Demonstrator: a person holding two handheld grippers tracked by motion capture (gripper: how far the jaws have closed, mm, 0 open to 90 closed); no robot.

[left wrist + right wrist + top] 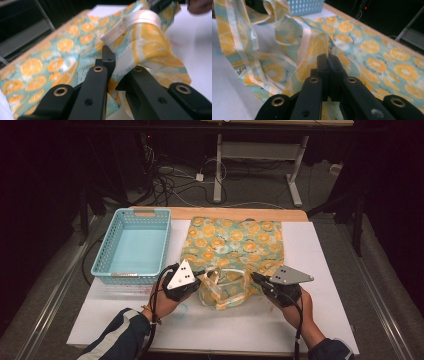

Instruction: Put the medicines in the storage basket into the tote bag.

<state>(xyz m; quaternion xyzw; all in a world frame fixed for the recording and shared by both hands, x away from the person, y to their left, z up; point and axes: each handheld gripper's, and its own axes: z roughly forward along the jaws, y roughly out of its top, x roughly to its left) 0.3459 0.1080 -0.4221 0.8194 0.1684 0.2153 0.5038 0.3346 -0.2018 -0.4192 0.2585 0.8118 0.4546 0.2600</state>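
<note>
Bag (pixel 232 250) lying on bench (pixel 325 270) right of basket (pixel 134 245) | left tool (pixel 200 279) pinching its near-left edge — right tool (pixel 256 279) pinching the near-right | both gripping equally near, mouth spanning between them, ready for lifting.

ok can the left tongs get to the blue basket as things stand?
Probably not yet. The left tongs are shut on the orange-print bag, as are the right tongs. The blue basket sits just beyond with nothing between; they'd need to release first.
</note>
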